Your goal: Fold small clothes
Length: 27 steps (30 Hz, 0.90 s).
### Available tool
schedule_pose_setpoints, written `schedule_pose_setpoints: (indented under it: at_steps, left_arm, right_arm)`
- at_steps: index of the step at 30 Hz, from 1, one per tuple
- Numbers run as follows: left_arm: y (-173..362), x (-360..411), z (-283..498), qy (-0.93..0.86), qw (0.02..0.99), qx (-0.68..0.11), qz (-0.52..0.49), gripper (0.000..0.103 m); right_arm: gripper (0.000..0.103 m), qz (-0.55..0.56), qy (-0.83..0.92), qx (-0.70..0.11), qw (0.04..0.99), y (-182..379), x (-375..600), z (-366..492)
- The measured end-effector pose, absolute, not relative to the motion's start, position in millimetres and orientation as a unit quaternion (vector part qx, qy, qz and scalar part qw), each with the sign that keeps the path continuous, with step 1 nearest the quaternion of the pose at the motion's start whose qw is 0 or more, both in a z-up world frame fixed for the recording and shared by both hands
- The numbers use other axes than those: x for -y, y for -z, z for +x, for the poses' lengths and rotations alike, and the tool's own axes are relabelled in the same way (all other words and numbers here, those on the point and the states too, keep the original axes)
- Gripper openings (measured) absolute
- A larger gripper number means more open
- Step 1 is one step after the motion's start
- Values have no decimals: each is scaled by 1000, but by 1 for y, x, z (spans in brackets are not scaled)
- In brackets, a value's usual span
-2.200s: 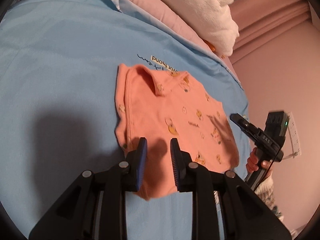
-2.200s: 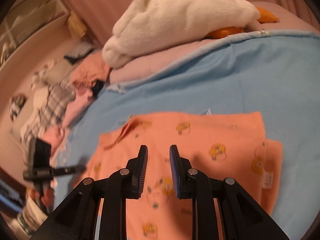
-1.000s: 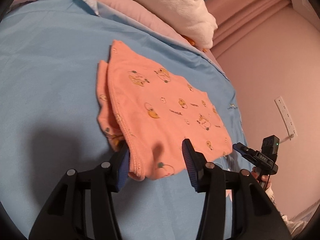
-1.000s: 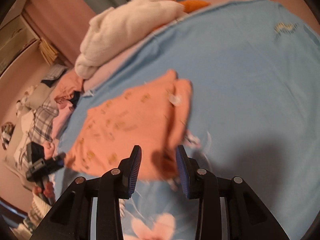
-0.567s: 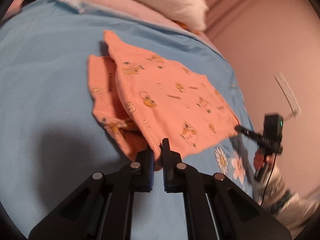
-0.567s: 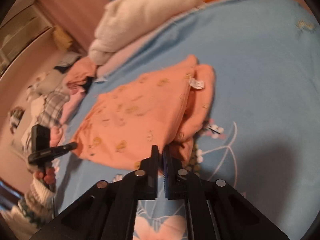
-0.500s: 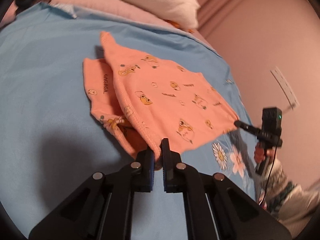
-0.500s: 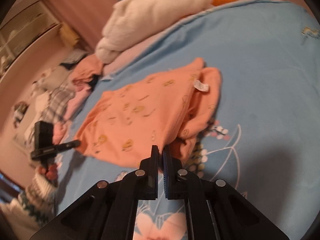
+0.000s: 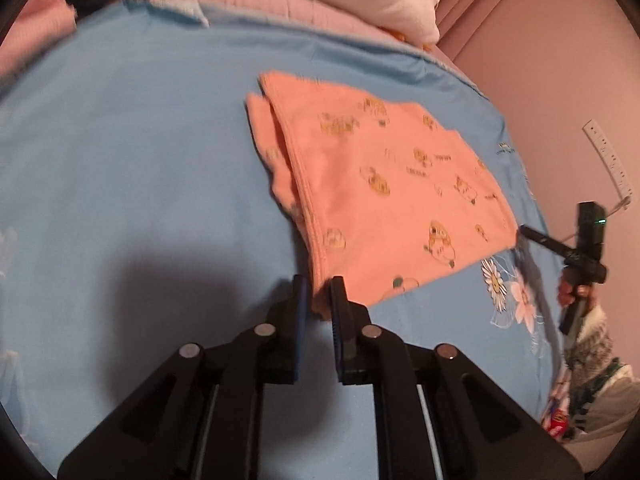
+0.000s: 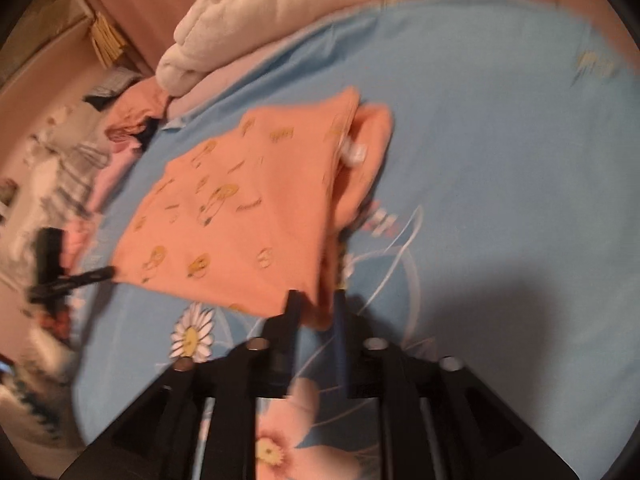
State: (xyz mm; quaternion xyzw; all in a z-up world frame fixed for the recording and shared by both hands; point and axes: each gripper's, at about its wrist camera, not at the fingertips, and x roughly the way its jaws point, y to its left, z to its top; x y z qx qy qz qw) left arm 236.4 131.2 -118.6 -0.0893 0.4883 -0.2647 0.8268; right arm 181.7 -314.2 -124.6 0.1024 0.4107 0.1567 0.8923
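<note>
Orange shirt [image 9: 384, 184] print lettering too blurred to read, white tag [image 10: 355, 155] illegible, left gripper [image 9: 319, 300] and right gripper [image 10: 316, 304] jaws slightly parted around shirt corners, grip unclear

Both cameras sit low and close over the bed [image 9: 120, 160], each looking forward along its own fingers. The left view faces across the shirt [image 9: 380, 192] toward the pink wall [image 9: 540, 60]; the right view faces it from the opposite corner, toward the clothes pile [image 10: 72, 152]. They share the shirt, the blue sheet and the white blanket [image 10: 272, 4], and each catches the other gripper at its edge.
</note>
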Motion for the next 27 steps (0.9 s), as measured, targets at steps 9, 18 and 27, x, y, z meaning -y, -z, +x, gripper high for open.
schedule_pose_setpoints:
  at_steps: [9, 18, 27]
  left_arm:
    - [118, -64, 266, 268, 839, -464, -96, 11]
    - [126, -86, 269, 253, 839, -471, -99, 26]
    - [137, -120, 292, 206, 832, -479, -188, 56]
  right_arm:
    - [28, 58, -161, -371, 913, 120, 255, 236]
    - [28, 10, -131, -410, 902, 134, 255, 246]
    - [39, 40, -201, -396, 895, 118, 188, 284]
